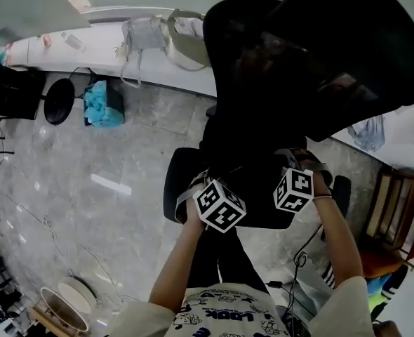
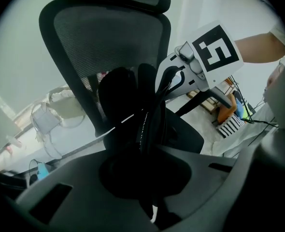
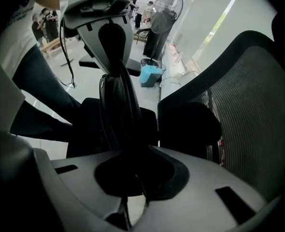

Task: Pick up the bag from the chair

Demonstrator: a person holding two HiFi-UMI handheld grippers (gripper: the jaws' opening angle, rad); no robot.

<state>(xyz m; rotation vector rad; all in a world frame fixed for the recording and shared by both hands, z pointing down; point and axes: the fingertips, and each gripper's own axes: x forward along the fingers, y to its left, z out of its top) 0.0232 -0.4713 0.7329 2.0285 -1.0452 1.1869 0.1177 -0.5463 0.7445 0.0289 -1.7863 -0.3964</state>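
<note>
Two tools (image 2: pixel 149 149) (image 3: pixel 128 153), one black bag (image 1: pixel 245 153), one office chair (image 1: pixel 333 55).

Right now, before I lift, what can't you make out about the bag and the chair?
Outline of the bag: in the head view it is black against the black chair.
Whether it is clear of the chair: in the views of the left hand-held gripper and right hand-held gripper, the straps and gripper bodies block its underside.
Jaw tips: in the head view the marker cubes cover them.

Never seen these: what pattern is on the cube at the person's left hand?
Black-and-white square markers; the cube shows best in the head view.
</note>
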